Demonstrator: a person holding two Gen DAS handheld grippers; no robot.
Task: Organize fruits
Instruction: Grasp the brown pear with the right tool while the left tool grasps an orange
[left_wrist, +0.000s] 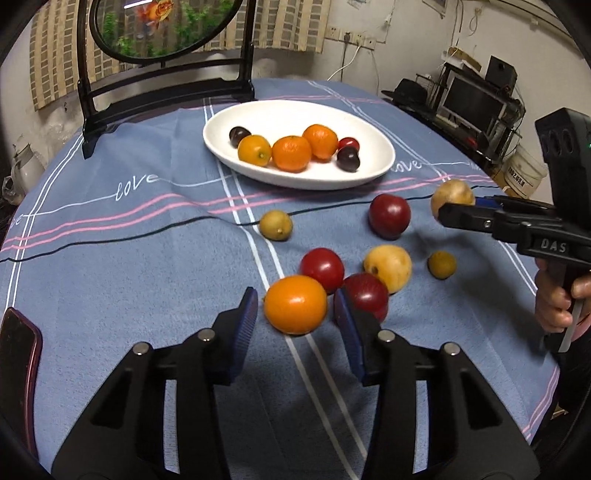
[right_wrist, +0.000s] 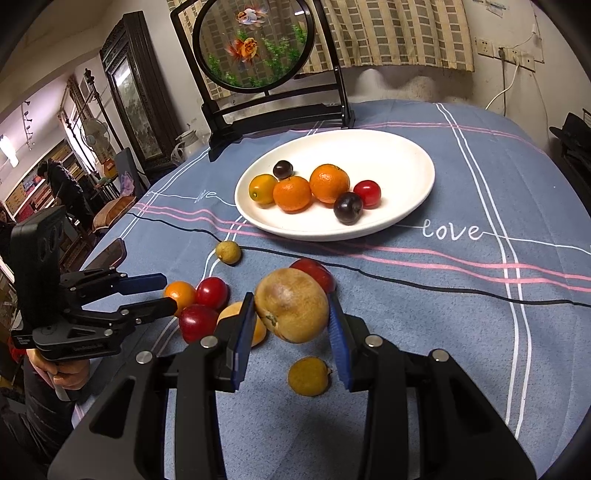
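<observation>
A white oval plate (left_wrist: 373, 170) (right_wrist: 406, 155) at the back of the table holds several oranges and dark and red plums. Loose fruit lies in front of it. My left gripper (left_wrist: 295, 312) is open around an orange (left_wrist: 295, 304) on the cloth, its pads on either side with small gaps; it also shows in the right wrist view (right_wrist: 168, 291). My right gripper (right_wrist: 291, 314) is shut on a brown-yellow round fruit (right_wrist: 291, 304) and holds it above the table; it also shows in the left wrist view (left_wrist: 448, 210) with that fruit (left_wrist: 452, 192).
On the blue cloth lie red plums (left_wrist: 389, 216) (left_wrist: 322, 269) (left_wrist: 367, 293), a yellow fruit (left_wrist: 388, 267) and small olive-yellow fruits (left_wrist: 276, 224) (left_wrist: 441, 264) (right_wrist: 308, 376). A framed round goldfish screen (right_wrist: 255, 44) stands behind the plate. A phone (left_wrist: 16, 365) lies at the left edge.
</observation>
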